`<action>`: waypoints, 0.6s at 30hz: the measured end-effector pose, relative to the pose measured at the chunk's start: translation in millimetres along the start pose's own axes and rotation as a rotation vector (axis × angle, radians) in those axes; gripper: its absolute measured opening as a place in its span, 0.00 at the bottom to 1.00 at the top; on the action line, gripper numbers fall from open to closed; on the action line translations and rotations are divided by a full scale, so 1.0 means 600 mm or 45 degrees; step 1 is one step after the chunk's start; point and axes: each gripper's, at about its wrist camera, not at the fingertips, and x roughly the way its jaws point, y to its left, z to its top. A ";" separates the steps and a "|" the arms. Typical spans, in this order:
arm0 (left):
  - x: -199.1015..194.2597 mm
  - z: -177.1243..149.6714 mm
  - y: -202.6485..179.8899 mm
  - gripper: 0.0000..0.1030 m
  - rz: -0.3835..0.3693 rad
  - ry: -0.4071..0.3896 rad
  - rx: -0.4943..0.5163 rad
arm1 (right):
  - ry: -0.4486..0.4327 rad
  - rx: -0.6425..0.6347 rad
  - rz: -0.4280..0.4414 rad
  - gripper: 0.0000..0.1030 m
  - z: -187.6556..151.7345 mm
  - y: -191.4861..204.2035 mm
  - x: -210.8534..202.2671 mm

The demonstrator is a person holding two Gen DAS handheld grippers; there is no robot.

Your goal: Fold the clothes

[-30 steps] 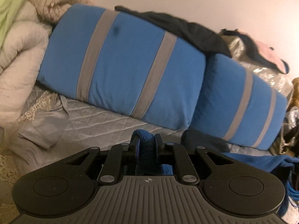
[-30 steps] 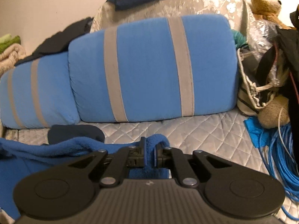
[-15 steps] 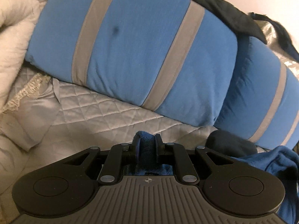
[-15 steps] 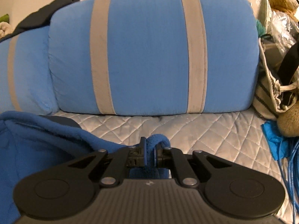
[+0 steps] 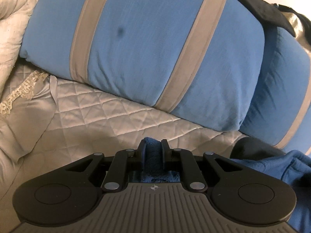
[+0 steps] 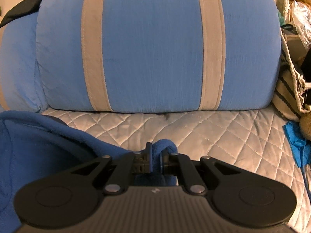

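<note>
A dark blue fleece garment (image 6: 38, 147) hangs between my two grippers over a grey quilted bedspread (image 6: 204, 134). My left gripper (image 5: 152, 145) is shut on one bunched edge of the fleece, which fills the gap between its fingers. More of the same fleece (image 5: 276, 167) trails off to the right in the left wrist view. My right gripper (image 6: 156, 152) is shut on another fold of it, and the cloth spreads away to the left. Both grippers point down toward the bedspread, close in front of the pillows.
Two blue pillows with grey stripes (image 5: 147, 44) (image 6: 155, 44) lean along the back. A dark garment (image 5: 258, 2) lies on top of them. A beige blanket (image 5: 13, 19) is heaped at the left. A striped bag (image 6: 289, 89) and blue cable (image 6: 297, 145) crowd the right edge.
Both grippers have sunk and moved forward toward the pillows, carrying the blue fleece with them. The pillows now fill most of each view. The grips have not altered.
</note>
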 end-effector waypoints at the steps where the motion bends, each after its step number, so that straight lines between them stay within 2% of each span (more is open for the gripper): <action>1: 0.000 -0.001 -0.001 0.15 0.004 -0.003 0.005 | 0.003 0.004 -0.002 0.08 -0.001 0.000 0.001; 6: -0.001 0.000 -0.001 0.18 0.005 -0.015 0.008 | 0.010 0.026 -0.002 0.09 -0.001 -0.002 -0.001; 8: -0.002 0.002 0.004 0.18 -0.006 -0.011 -0.019 | 0.012 0.055 0.003 0.23 0.001 -0.006 -0.004; 9: -0.002 0.005 0.008 0.18 -0.010 -0.001 -0.046 | 0.010 0.082 0.010 0.25 0.002 -0.011 -0.006; 11: -0.005 0.009 0.016 0.25 -0.005 0.011 -0.112 | 0.004 0.135 0.035 0.26 0.003 -0.020 -0.012; 13: -0.013 0.014 0.028 0.40 -0.013 0.005 -0.195 | -0.004 0.188 0.066 0.29 0.004 -0.030 -0.019; 15: -0.028 0.020 0.035 0.51 -0.024 -0.028 -0.249 | -0.019 0.230 0.099 0.34 0.004 -0.037 -0.028; 17: -0.046 0.027 0.037 0.64 -0.027 -0.078 -0.275 | -0.050 0.267 0.124 0.43 0.004 -0.044 -0.040; 18: -0.057 0.032 0.034 0.70 -0.019 -0.114 -0.259 | -0.087 0.291 0.110 0.63 0.005 -0.046 -0.050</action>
